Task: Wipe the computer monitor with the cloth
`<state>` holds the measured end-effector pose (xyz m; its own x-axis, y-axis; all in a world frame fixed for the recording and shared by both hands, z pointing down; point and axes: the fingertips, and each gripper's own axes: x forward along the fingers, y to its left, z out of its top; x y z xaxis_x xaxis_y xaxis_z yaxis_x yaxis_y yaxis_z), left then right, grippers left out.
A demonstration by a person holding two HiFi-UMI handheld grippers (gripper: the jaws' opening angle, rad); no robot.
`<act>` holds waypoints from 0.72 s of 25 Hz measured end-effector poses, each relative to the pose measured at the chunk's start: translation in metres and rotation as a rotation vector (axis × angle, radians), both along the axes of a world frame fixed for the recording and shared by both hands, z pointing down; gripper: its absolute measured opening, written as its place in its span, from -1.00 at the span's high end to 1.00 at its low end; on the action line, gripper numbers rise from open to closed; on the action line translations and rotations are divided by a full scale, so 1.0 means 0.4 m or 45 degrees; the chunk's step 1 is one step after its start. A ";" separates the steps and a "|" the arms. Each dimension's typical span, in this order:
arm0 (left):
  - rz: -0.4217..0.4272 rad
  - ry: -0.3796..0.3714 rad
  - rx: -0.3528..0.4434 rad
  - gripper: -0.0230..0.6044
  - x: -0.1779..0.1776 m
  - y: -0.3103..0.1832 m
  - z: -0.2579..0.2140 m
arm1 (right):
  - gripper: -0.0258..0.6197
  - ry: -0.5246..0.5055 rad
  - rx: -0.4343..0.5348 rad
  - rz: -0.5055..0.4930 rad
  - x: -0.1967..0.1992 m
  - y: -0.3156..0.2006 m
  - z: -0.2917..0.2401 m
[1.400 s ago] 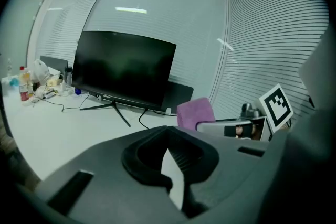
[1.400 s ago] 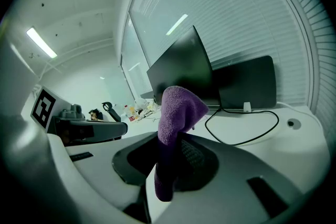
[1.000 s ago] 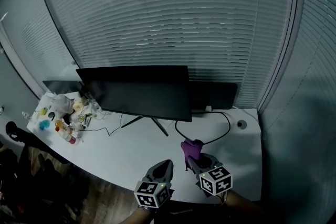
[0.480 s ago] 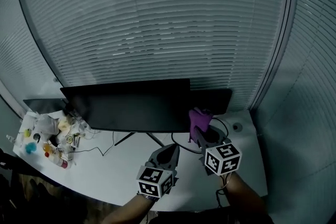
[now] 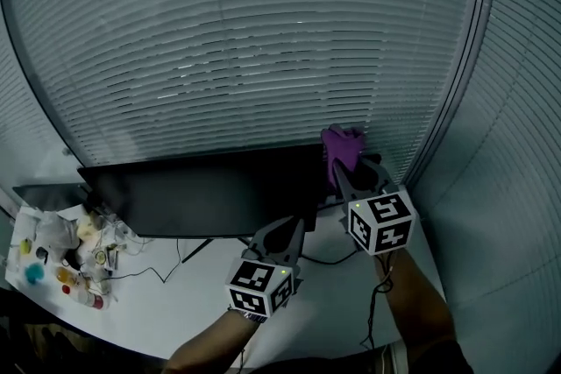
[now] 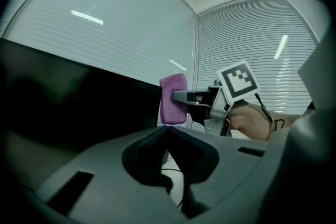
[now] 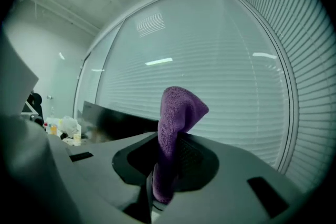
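Observation:
The black computer monitor stands on the white desk, its screen dark. My right gripper is shut on a purple cloth and holds it up at the monitor's upper right corner. From the right gripper view the cloth sticks up out of the gripper, with the monitor beyond at the left. My left gripper hangs lower, in front of the monitor's lower right corner. It is shut on nothing, and its view shows the cloth beside the screen.
A heap of small bottles and bags sits at the desk's left end. Cables trail over the desk under the monitor, by its stand. Window blinds fill the wall behind. A person's arm carries the right gripper.
The right gripper has lifted the cloth from low over the desk up to the monitor's upper right corner. The left gripper has risen toward the monitor's lower right. The head view has tilted up.

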<state>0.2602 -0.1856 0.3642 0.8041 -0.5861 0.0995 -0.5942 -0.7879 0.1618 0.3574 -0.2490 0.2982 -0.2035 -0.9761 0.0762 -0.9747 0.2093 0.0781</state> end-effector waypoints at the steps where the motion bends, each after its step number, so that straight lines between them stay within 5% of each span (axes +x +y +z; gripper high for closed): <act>1: 0.011 0.004 -0.001 0.91 0.004 -0.004 -0.001 | 0.67 0.045 -0.004 0.002 -0.002 -0.011 -0.003; 7: 0.041 -0.003 -0.020 0.91 0.011 -0.017 0.017 | 0.67 0.273 -0.051 -0.034 -0.034 -0.043 0.021; 18: 0.028 -0.053 -0.082 0.91 -0.005 -0.028 0.096 | 0.67 0.376 -0.081 -0.079 -0.049 -0.054 0.088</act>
<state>0.2582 -0.1967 0.4025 0.8109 -0.5599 0.1703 -0.5845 -0.7894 0.1876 0.3377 -0.2705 0.3333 -0.2224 -0.9539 0.2017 -0.8969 0.2813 0.3412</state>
